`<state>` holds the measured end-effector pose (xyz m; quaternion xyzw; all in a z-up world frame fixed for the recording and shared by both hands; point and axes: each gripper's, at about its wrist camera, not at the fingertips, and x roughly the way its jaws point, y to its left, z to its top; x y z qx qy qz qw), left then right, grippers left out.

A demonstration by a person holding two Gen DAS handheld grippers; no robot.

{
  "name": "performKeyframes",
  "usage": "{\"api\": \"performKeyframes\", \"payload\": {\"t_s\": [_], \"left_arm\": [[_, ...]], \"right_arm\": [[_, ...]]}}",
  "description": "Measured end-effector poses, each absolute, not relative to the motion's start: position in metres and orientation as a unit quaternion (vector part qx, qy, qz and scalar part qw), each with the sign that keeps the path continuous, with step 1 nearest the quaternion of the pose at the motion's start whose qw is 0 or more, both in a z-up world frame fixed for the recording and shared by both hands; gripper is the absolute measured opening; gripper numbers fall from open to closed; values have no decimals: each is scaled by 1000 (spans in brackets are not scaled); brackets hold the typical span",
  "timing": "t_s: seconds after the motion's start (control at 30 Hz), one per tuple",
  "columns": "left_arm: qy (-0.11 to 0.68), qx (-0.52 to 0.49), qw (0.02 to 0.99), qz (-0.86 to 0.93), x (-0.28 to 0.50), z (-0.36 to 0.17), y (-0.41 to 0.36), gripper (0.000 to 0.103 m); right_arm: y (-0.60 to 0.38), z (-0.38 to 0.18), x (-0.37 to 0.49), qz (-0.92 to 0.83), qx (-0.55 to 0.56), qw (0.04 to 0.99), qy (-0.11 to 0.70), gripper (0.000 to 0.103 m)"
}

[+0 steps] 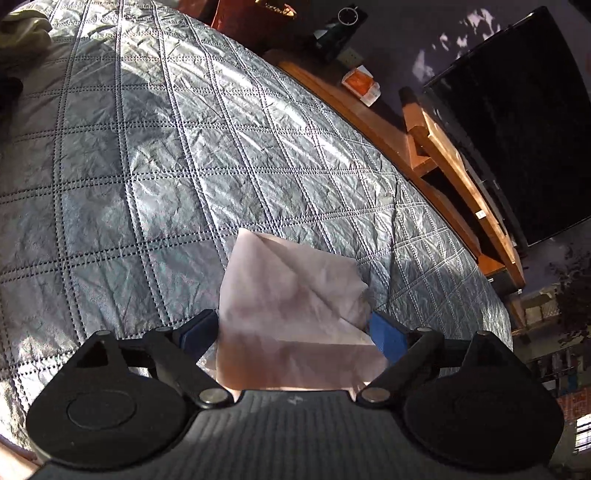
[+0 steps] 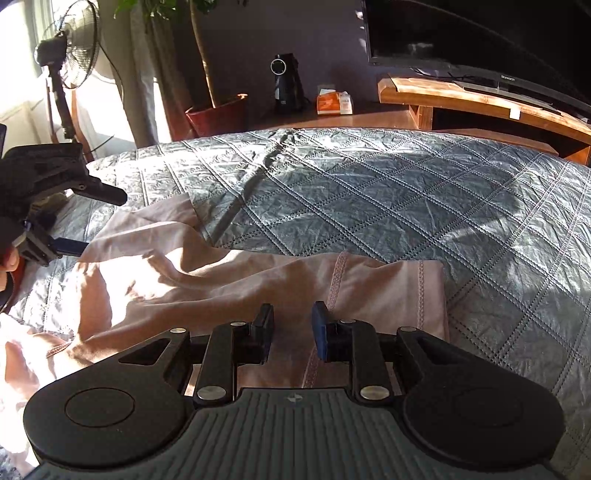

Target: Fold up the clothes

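A pale pink garment (image 2: 229, 280) lies crumpled on the grey quilted bedspread (image 2: 406, 206), its stitched hem end (image 2: 421, 291) toward the right. My right gripper (image 2: 293, 332) hovers low over that hem end, its fingers a narrow gap apart with only cloth showing below them. A folded corner of the pink garment (image 1: 288, 288) sits between the widely spread blue pads (image 1: 388, 334) of my left gripper (image 1: 293, 330), which is open. In the right wrist view the left gripper (image 2: 79, 218) shows at the far left edge of the garment, held by a hand.
Beyond the bed's far edge stand a wooden TV stand (image 2: 480, 99) with a black TV (image 2: 461, 33), a tissue box (image 2: 332, 103), a black device (image 2: 284, 81), a potted plant (image 2: 218, 114) and a fan (image 2: 70, 48). A yellowish cloth (image 1: 26, 29) lies at the bed's far corner.
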<state>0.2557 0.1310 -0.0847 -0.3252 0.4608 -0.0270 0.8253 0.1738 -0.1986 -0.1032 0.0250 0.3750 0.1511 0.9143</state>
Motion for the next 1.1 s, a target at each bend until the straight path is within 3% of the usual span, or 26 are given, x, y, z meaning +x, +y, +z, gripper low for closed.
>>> {"api": "performKeyframes", "payload": {"t_s": [0.13, 0.17, 0.2, 0.27, 0.37, 0.47, 0.57, 0.73, 0.83, 0.87, 0.9, 0.97, 1.03, 1.1], "left_arm": [[454, -363, 813, -39, 257, -90, 135, 94], [456, -378, 805, -42, 257, -91, 138, 85], [458, -394, 796, -46, 256, -93, 141, 61], [466, -394, 791, -36, 255, -95, 143, 36], [469, -315, 825, -10, 254, -86, 132, 14], [425, -178, 883, 89, 239, -56, 112, 5], [367, -53, 924, 92, 222, -20, 75, 5], [382, -84, 919, 50, 211, -1, 64, 13], [405, -61, 910, 67, 215, 7, 79, 30], [397, -37, 914, 76, 210, 14, 82, 44], [390, -26, 916, 87, 206, 21, 86, 64], [374, -50, 920, 103, 195, 34, 105, 85], [373, -107, 915, 110, 186, 39, 129, 86], [374, -148, 906, 130, 183, 38, 149, 82]], "right_arm": [[-199, -103, 174, 152, 25, 914, 374, 29], [-200, -103, 174, 152, 26, 914, 374, 29], [-200, -103, 174, 152, 26, 914, 374, 29], [-200, -104, 175, 152, 27, 915, 374, 29], [-200, -104, 175, 153, 26, 915, 374, 29], [-199, -104, 175, 153, 17, 915, 373, 29], [-195, -103, 174, 152, 2, 916, 372, 28], [-205, -100, 177, 147, 44, 914, 376, 29], [-202, -85, 180, 182, 91, 905, 373, 38], [-201, -79, 182, 196, 106, 902, 371, 48], [-199, -74, 183, 209, 121, 898, 369, 57], [-196, -62, 185, 236, 151, 888, 364, 64], [-192, -51, 188, 262, 180, 877, 359, 65], [-169, -31, 203, 293, 171, 869, 359, 74]]}}
